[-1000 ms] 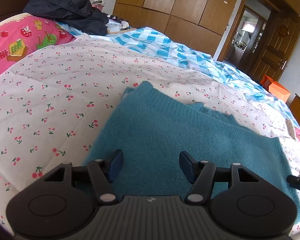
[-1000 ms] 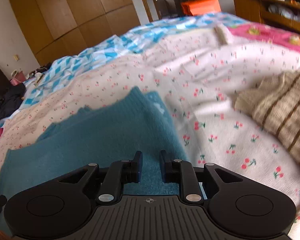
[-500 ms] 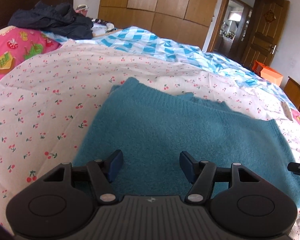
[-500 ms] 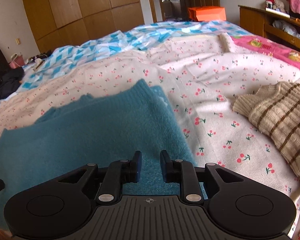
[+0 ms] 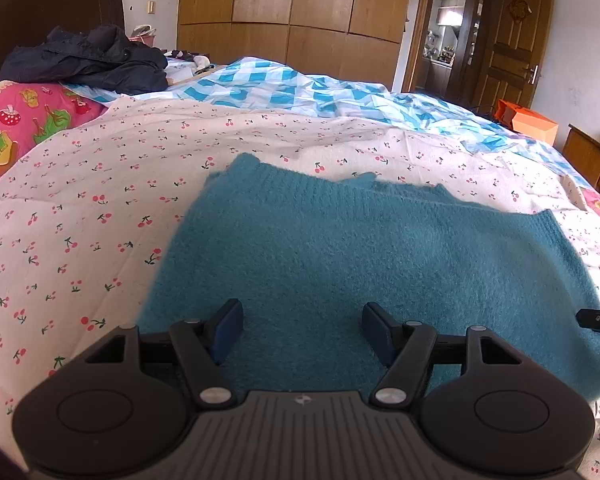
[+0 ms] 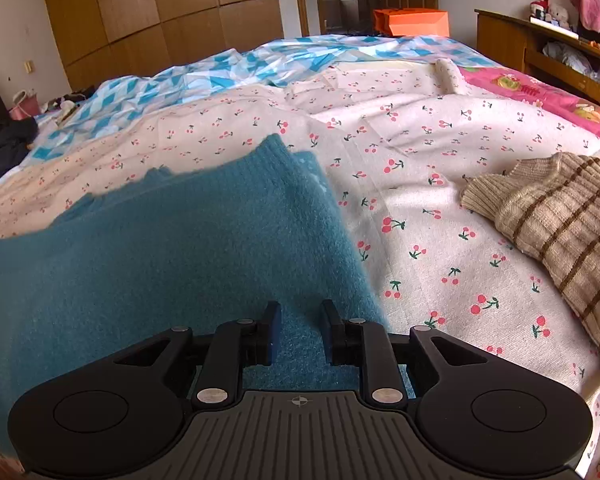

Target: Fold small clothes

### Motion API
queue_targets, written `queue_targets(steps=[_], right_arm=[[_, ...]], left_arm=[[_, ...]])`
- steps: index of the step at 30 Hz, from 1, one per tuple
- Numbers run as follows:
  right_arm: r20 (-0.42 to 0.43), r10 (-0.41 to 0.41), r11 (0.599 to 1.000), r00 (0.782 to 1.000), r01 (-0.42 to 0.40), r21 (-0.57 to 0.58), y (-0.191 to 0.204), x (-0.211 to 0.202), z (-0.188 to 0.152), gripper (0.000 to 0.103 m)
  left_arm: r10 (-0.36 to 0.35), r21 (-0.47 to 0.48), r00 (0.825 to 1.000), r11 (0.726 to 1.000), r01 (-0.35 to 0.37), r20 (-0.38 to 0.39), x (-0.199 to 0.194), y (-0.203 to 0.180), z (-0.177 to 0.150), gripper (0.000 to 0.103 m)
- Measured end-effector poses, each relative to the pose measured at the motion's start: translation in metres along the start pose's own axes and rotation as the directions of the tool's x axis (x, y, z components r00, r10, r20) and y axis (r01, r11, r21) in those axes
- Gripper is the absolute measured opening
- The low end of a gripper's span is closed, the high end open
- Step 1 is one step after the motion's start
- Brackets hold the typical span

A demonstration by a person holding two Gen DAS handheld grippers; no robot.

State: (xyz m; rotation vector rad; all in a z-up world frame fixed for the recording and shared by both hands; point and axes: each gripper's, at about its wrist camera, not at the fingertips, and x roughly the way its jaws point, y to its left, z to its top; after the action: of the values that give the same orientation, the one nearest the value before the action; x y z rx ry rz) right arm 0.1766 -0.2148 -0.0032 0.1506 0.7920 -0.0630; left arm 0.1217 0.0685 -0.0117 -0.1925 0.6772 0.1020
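1. Altogether two knitted garments lie on the cherry-print sheet [image 5: 100, 184]: one teal sweater [image 5: 340, 264] and one beige striped sweater [image 6: 560, 232]; two grippers are in view, one per hand.
2. Farthest left, one dark jacket [image 5: 88, 60] is heaped near the head of the bed, beside one pink cartoon-print cover [image 5: 24, 128]. Bare sheet stretches wide between them and the teal sweater's left edge.
3. Next, the left gripper [image 5: 302, 334] hovers over the sweater's near-left part with its fingers spread wide — nothing sits between them.
4. The teal sweater lies flat in the middle of the bed, its ribbed far edge toward one blue checked blanket [image 5: 300, 88], with a band of sheet between.
5. The right gripper [image 6: 300, 334] sits at the sweater's near-right corner, fingers narrowed with teal knit showing in the gap; whether the pads actually pinch the fabric cannot be told.
6. Right of the sweater's right edge runs a broad strip of bare sheet — then the striped sweater, well apart.
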Motion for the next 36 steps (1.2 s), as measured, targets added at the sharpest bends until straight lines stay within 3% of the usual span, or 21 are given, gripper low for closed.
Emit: queue_targets(steps=[23, 36], right_arm=[[-0.001, 0.056, 0.998, 0.998, -0.056, 0.034, -0.01, 0.003, -0.002, 0.025], [0.024, 0.156, 0.984, 0.987, -0.158, 0.088, -0.023, 0.0, -0.006, 0.039]], left_arm=[[0.018, 0.043, 1.0, 0.999, -0.018, -0.002, 0.005, -0.008, -0.005, 0.077], [0.047, 0.087, 0.999, 0.995, -0.049, 0.017, 0.006, -0.016, -0.01, 0.08]])
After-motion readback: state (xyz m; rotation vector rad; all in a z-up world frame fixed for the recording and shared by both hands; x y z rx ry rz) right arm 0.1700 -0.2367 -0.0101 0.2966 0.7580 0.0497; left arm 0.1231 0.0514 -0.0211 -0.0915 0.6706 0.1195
